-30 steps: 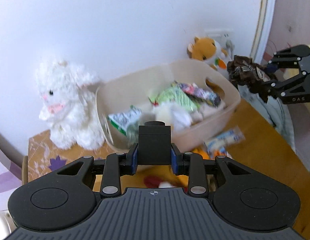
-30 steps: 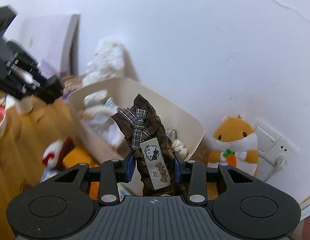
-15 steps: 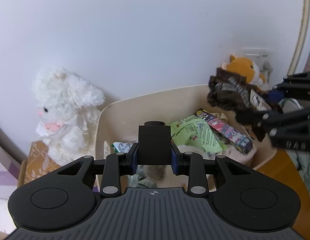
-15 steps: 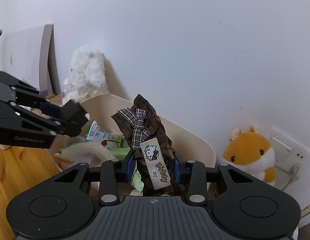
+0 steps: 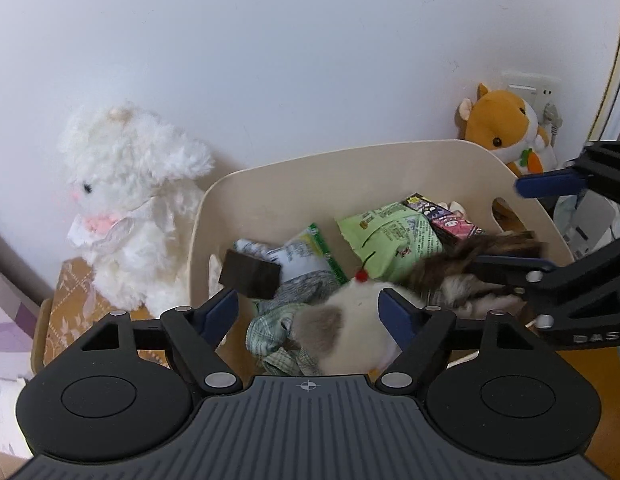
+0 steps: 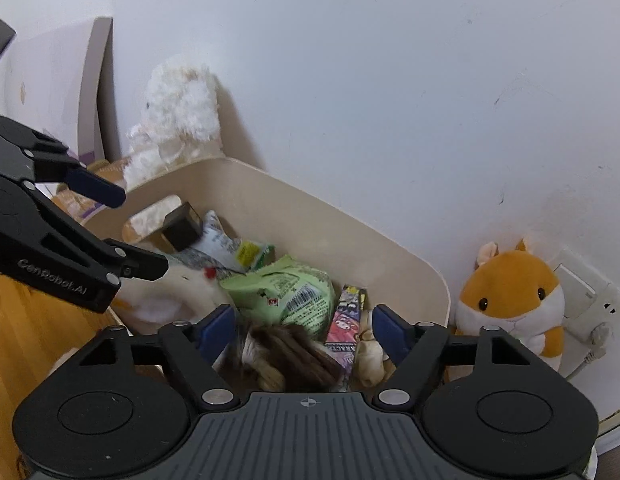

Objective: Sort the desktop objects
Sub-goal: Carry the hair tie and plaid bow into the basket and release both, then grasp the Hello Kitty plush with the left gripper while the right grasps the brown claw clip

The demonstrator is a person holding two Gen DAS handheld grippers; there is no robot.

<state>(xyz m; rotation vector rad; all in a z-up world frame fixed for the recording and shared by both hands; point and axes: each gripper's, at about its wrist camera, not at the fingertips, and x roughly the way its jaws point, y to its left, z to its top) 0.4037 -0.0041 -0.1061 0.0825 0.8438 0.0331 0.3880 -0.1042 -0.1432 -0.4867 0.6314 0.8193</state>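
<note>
over the cream bin (image 5: 390, 168), both claws hung with jaws opening. the left gripper (image 5: 307, 312) had nothing pressed between its pads; the black block (image 5: 249, 278) sat tilted near the bin's left wall. the right gripper (image 6: 303, 330) stood apart over the blurred brown plaid bow (image 6: 293, 354), which looked loose above the heap by the bin's near edge. judged risks: the bow could snag a blue pad or slide off the pile, and the block could tumble. readable writing: "cenrobot.ai" and "das" on the grippers; the green snack bag (image 6: 289, 292) print was too small to read
</note>
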